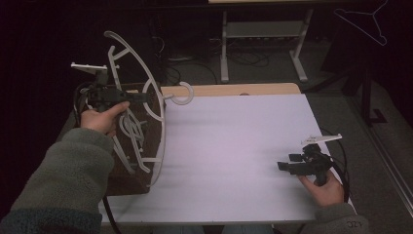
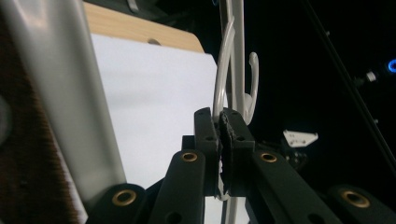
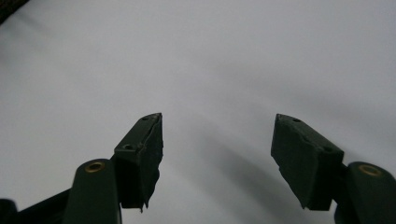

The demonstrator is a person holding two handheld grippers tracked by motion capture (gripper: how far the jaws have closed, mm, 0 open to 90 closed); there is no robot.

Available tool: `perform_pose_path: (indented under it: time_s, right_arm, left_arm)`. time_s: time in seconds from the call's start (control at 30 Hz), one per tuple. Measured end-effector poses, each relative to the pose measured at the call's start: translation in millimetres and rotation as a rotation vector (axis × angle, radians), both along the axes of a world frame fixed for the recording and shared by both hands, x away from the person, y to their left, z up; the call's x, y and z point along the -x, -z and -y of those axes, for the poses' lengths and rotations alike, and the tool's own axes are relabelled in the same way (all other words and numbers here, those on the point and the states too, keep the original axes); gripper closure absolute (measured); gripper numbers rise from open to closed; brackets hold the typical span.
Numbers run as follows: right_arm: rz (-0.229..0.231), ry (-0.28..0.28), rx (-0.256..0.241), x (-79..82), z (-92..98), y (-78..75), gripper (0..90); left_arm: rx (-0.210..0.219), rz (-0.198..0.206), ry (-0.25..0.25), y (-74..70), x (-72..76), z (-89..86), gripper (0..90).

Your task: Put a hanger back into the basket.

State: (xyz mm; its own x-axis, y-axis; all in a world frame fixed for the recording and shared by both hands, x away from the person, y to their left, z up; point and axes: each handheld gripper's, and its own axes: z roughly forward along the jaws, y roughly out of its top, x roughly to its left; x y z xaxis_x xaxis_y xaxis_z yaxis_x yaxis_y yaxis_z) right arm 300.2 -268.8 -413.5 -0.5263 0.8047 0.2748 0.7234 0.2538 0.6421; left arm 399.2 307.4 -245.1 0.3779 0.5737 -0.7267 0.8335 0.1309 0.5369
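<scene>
In the high view my left gripper [image 1: 144, 96] is held up over the table's left edge, shut on a white plastic hanger [image 1: 157, 105] that stands nearly on edge, its hook [image 1: 183, 92] pointing right. The left gripper view shows the left gripper [image 2: 220, 122] clamped on a thin white bar of the hanger [image 2: 223, 70], with the hook [image 2: 252, 81] beyond. Under it stands a brown box [image 1: 131, 180] that holds more white hangers [image 1: 130, 127]. My right gripper [image 1: 288, 161] rests low at the table's right front, open, and nothing lies between the right gripper's [image 3: 217, 135] jaws.
A white sheet [image 1: 234, 141] covers the table, with a wooden strip [image 1: 229, 89] at the far edge. Behind it stands a white metal frame [image 1: 263, 39] among floor cables. A wire hanger [image 1: 363, 22] hangs at the top right. The surroundings are dark.
</scene>
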Motion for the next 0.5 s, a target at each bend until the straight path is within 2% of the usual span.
perform_pose_path:
  time_s: [0.27,0.37,0.5]
  right_arm:
    - [-0.004,0.002,-0.001,-0.1,-1.1,0.2,32.1]
    - [-0.003,0.002,-0.001,-0.2,-1.0,0.1,31.9]
    - [0.002,0.000,0.000,0.1,-0.1,-0.1,31.5]
  left_arm:
    - [0.011,-0.011,-0.086,2.8,-16.3,-42.6,86.7]
    - [0.049,-0.022,-0.113,5.5,-21.3,-57.9,86.6]
    - [0.067,-0.017,-0.139,4.2,-24.4,-72.7,86.5]
